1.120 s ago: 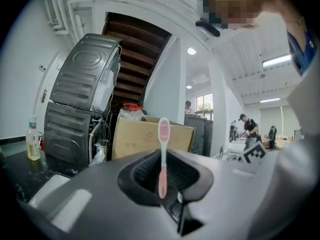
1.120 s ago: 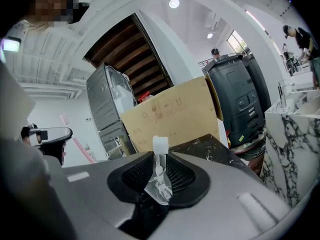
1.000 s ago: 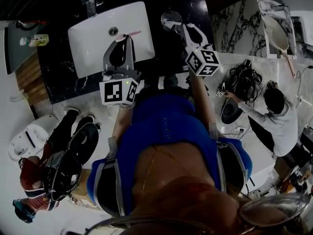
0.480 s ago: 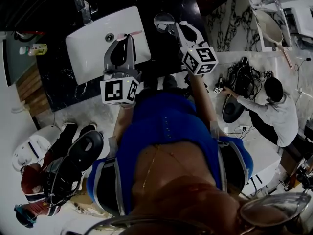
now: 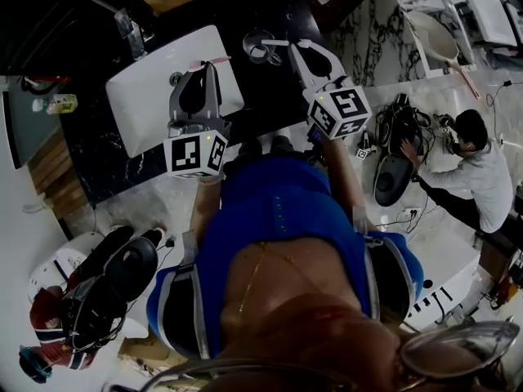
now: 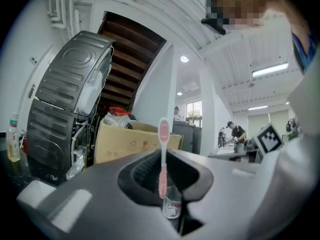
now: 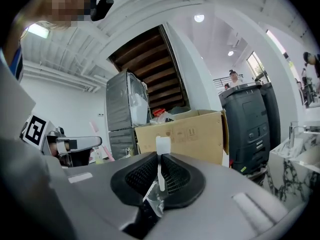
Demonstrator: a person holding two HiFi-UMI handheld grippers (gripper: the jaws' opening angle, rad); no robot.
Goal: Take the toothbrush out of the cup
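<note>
Over the white sink (image 5: 155,96), the left gripper (image 5: 208,65) pinches a pink toothbrush (image 6: 163,159) upright. Beside the cup (image 5: 258,47) on the dark counter (image 5: 270,92), the right gripper (image 5: 296,47), jaws just closing, grips a white toothbrush (image 7: 160,172).

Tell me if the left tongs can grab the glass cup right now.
Probably not: the left tongs are shut on a pink toothbrush over the sink, so they are full; the glass cup stands apart on the black counter.

The cup (image 5: 258,46) stands on the counter (image 5: 274,96), right of the sink (image 5: 147,100).
</note>
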